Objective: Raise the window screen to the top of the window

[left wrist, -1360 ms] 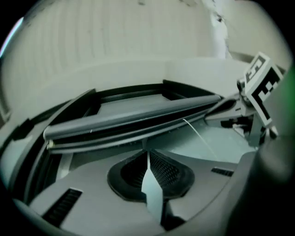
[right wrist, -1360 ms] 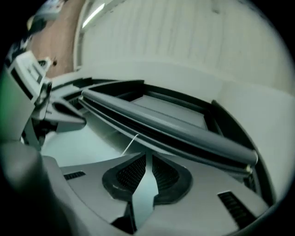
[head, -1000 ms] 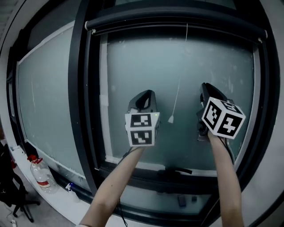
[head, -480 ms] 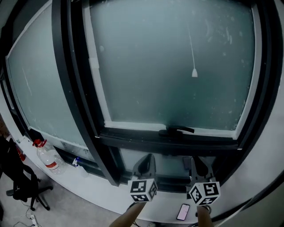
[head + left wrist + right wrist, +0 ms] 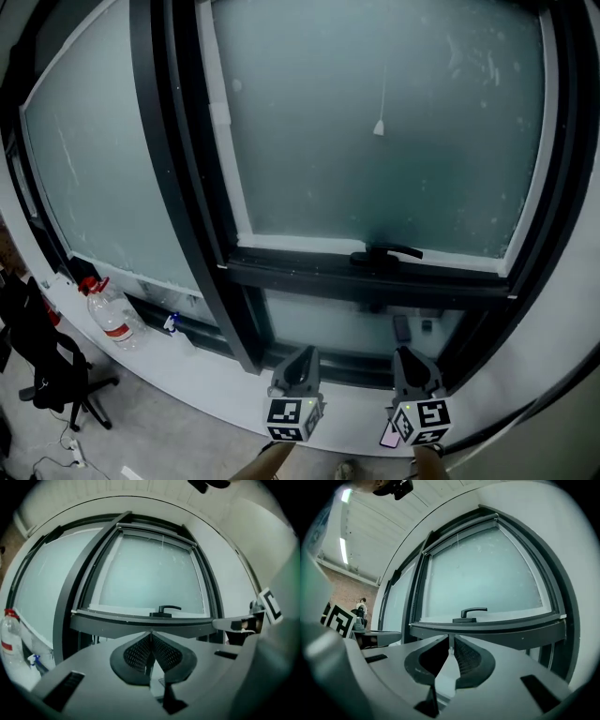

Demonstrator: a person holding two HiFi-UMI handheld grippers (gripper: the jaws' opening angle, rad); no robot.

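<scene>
Window screen (image 5: 156, 528) up at top of window frame; pull cord (image 5: 379, 127) dangles over glass; left gripper (image 5: 300, 356) and right gripper (image 5: 411, 356) both closed, empty, side by side, low below window handle (image 5: 386, 253).

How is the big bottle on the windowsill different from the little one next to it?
The big bottle is much taller and wider than the little bottle. The big bottle has a red cap and a red label, while the little bottle has a blue top. The big bottle stands further left than the little bottle. Both sit on the white windowsill, close to each other.
</scene>
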